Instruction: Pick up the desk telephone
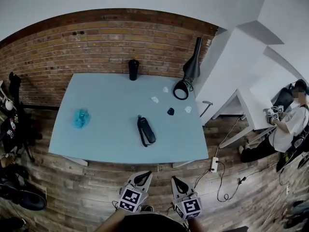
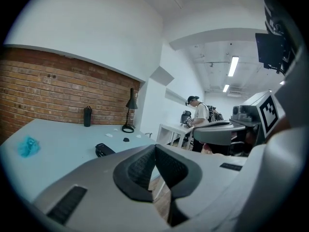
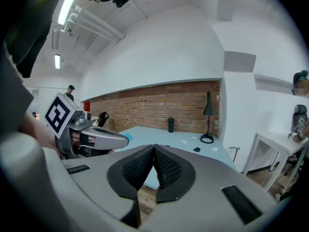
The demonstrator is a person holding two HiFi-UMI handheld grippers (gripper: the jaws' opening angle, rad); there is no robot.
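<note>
The desk telephone (image 1: pixel 146 130) lies flat on the light blue worktop (image 1: pixel 106 105), a dark oblong right of the middle and toward the near edge, its long side running roughly near to far, with what looks like a thin cord looping off its left side. Nothing touches it. A small black object (image 1: pixel 170 111) sits just beyond it to the right, white scraps (image 1: pixel 155 99) lie farther back, and a crumpled blue thing (image 1: pixel 81 118) is well off to the left. A dark bottle (image 1: pixel 133 69) and a black desk lamp (image 1: pixel 188 71) stand at the far edge by the brick wall. My left gripper (image 1: pixel 143 177) and right gripper (image 1: pixel 176 182) hang side by side over the wooden floor, on the near side of the worktop and well short of the telephone. Both sets of jaws are pressed together with nothing between them. I judge this to be the approach, with the pick-up not yet begun. Next I need to carry one gripper out past the near edge, spread its jaws enough to straddle the body across its narrow width, square them to it, come down low and close; the flat body leaves little to bite on
</note>
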